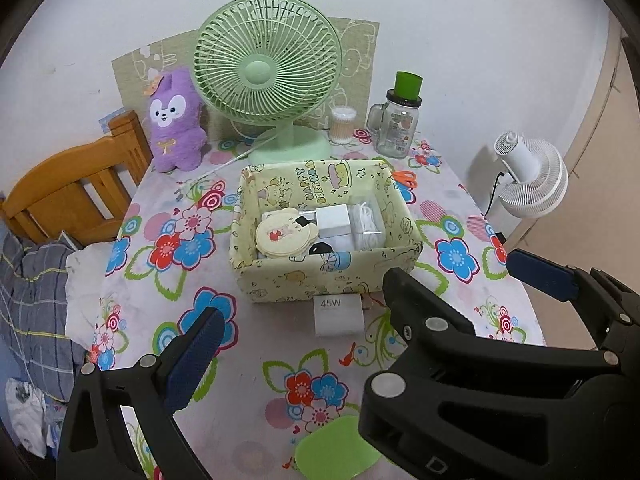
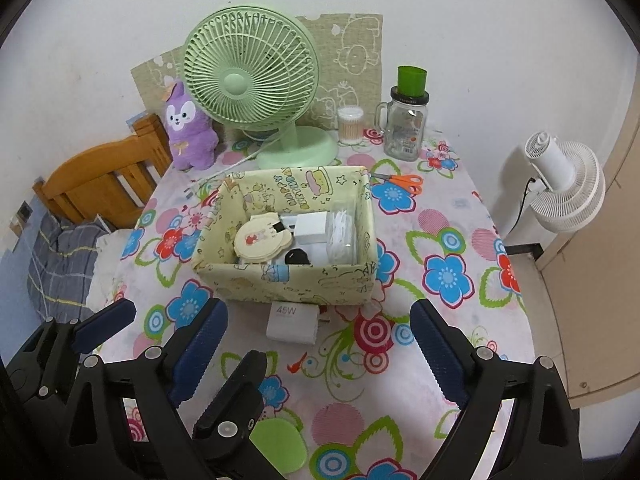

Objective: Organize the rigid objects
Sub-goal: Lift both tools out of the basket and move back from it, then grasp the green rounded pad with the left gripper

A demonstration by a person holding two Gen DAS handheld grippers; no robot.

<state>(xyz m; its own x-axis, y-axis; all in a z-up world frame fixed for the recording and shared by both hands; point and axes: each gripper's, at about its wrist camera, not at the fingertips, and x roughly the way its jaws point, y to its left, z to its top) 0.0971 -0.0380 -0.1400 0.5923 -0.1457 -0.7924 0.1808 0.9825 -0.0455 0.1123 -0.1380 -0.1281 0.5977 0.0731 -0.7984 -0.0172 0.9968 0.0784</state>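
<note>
Left wrist view: left gripper (image 1: pixel 298 350) spread wide, grasping nothing; white 45W charger (image 1: pixel 339 315) lies on the tablecloth (image 1: pixel 248 336), touching the patterned box (image 1: pixel 320 280). Right wrist view: right gripper (image 2: pixel 318 350) likewise spread and empty above the charger (image 2: pixel 291 323); green pad (image 2: pixel 280 450) near the left gripper's arm.

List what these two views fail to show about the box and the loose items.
- Box contents: near wall hides the lower layer, both views.
- Green pad: right tool's arm and the frame edge cut it off, left wrist view.
- 45W charger: far end tucked against the box.
- Jar label: too small to read.
</note>
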